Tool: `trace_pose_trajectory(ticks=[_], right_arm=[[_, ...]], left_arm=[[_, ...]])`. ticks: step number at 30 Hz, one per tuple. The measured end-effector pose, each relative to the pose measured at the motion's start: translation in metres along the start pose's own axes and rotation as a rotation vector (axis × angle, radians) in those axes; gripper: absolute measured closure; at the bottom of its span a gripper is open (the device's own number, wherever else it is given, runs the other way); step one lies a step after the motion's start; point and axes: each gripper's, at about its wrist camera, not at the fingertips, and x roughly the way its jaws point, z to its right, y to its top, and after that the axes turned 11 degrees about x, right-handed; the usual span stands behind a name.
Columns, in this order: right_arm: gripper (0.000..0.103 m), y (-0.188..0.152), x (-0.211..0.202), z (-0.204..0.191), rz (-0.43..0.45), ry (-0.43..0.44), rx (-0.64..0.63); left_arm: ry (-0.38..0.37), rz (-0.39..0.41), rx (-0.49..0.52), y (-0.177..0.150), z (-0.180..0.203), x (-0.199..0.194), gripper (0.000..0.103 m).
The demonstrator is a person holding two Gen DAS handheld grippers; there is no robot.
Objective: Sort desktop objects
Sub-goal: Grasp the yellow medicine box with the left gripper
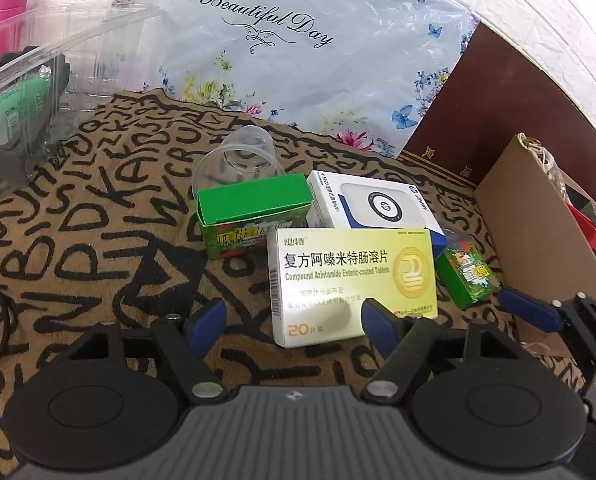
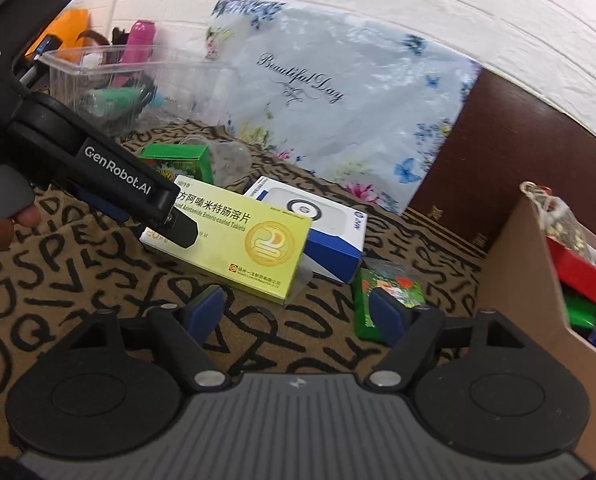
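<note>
Left wrist view, from left to right: a clear plastic bin (image 1: 38, 56) at the cloth's far left holds a green tube and dark items, apparently a sorting destination. Mid-cloth lie a tipped plastic cup (image 1: 238, 156), a green carton (image 1: 250, 212), a white-and-blue box (image 1: 374, 204) and a yellow tablet box (image 1: 354, 284). The left gripper (image 1: 294, 324), fingers apart, straddles the tablet box's near edge, probably for pickup. The right gripper (image 2: 298, 312), also spread and empty, hovers near a small green packet (image 2: 394, 292). A cardboard box (image 2: 538, 280) at far right holds red and green items.
</note>
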Motion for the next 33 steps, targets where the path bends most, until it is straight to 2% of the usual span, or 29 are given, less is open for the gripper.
trace_pose_trajectory(ticks=[4,6,7,14,18,24,33], right_arm=[[0.034,0.0,0.016,-0.003,-0.014,0.021,-0.029],[0.047,0.001,0.024,-0.004,-0.03,0.028,-0.052],[0.048,0.001,0.027,-0.005,-0.037,0.028,-0.062],[0.052,0.001,0.041,-0.01,-0.049,0.056,-0.085],[0.053,0.0,0.044,-0.009,-0.044,0.056,-0.077],[0.061,-0.005,0.034,-0.01,-0.054,0.051,-0.047],[0.061,-0.014,0.006,-0.008,-0.078,0.063,0.057]], left_arm=[[-0.01,-0.007,-0.004,0.003,-0.001,0.008,0.031],[-0.027,-0.003,-0.006,0.005,-0.003,0.011,0.031],[-0.032,-0.001,-0.005,0.005,-0.003,0.012,0.031],[-0.083,0.006,0.002,0.007,0.0,0.016,0.047],[-0.083,0.007,0.014,0.007,0.002,0.015,0.048],[-0.079,0.0,0.027,0.003,0.005,0.006,0.049],[-0.089,-0.008,0.067,-0.007,0.021,-0.016,0.051]])
